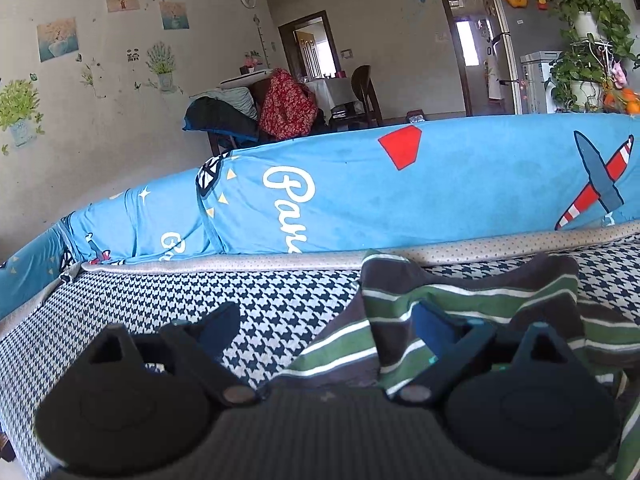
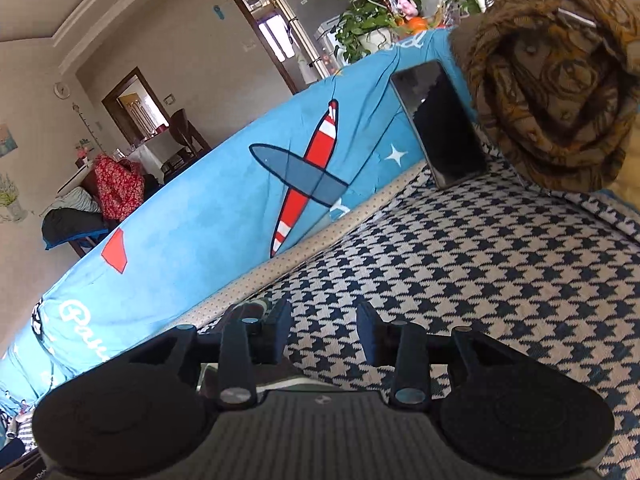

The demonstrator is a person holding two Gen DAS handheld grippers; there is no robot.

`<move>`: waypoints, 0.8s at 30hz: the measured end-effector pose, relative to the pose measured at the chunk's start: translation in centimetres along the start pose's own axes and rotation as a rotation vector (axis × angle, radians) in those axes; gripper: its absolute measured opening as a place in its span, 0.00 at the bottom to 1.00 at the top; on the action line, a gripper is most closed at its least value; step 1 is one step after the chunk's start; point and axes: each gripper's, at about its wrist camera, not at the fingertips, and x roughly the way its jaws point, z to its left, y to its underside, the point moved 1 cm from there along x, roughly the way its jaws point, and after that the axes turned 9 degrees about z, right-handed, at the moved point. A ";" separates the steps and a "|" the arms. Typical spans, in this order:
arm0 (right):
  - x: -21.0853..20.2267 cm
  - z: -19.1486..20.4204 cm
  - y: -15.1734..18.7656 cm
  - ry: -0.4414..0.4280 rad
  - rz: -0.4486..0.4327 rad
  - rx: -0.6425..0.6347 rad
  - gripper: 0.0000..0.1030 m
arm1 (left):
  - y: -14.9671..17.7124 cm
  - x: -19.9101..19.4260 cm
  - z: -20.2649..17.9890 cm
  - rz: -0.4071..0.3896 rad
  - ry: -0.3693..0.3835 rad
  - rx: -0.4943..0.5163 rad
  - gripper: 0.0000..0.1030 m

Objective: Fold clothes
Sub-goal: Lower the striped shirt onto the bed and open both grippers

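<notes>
A shirt striped in green, dark grey and white (image 1: 472, 292) lies crumpled on the houndstooth seat cover (image 1: 256, 300), on the right of the left wrist view. My left gripper (image 1: 326, 326) is open wide just above the seat. Its right finger (image 1: 430, 328) lies against a fold of the shirt and its left finger (image 1: 222, 324) is over bare houndstooth. My right gripper (image 2: 324, 332) is open over the houndstooth seat cover (image 2: 480, 280) with nothing between its fingers. A sliver of the striped shirt (image 2: 294, 380) shows beneath its body at the lower left.
A blue cover with aeroplane prints (image 1: 360, 192) drapes the backrest behind the seat. A dark phone (image 2: 440, 124) leans against the blue cover (image 2: 208, 216). A brown patterned cloth bundle (image 2: 552, 80) sits at the seat's right end. Chairs with clothes (image 1: 280, 104) and potted plants (image 1: 592, 52) stand beyond.
</notes>
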 end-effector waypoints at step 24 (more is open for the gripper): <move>3.3 5.0 6.8 0.029 0.161 -0.649 0.70 | 2.8 0.8 -2.2 0.208 0.186 0.048 1.00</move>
